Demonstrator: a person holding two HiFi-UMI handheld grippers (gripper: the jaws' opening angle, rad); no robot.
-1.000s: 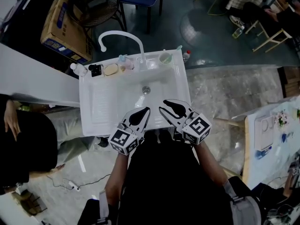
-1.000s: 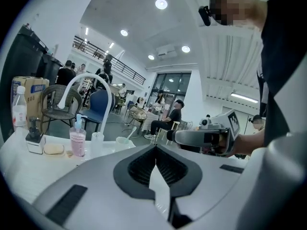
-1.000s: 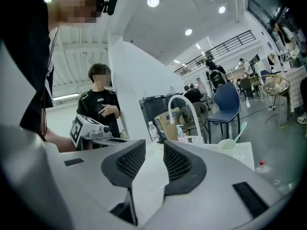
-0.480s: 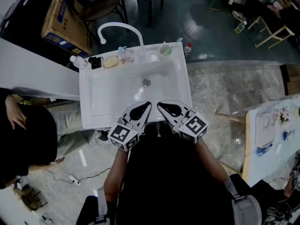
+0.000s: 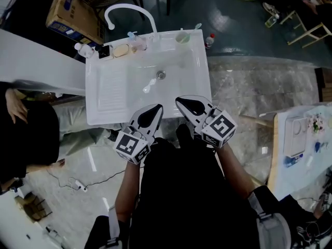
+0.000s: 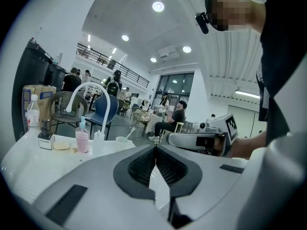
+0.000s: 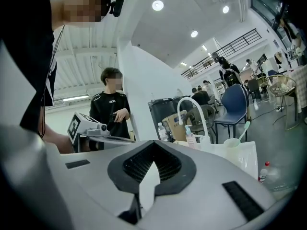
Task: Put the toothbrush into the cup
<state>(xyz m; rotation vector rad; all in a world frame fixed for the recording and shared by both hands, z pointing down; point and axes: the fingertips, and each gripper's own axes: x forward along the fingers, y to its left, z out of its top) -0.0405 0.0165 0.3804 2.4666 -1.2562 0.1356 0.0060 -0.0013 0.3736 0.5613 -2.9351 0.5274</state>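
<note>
A white sink (image 5: 104, 90) stands on a grey floor in a busy open hall, with a curved faucet (image 5: 129, 6) rising from its far rim. The cup (image 5: 182, 36) sits on the far right corner of that rim, and the green toothbrush (image 5: 195, 28) stands in it, leaning right. You hold your left gripper (image 5: 154, 109) and right gripper (image 5: 182, 102) side by side over the near rim. Each has its jaws pressed together on nothing.
</note>
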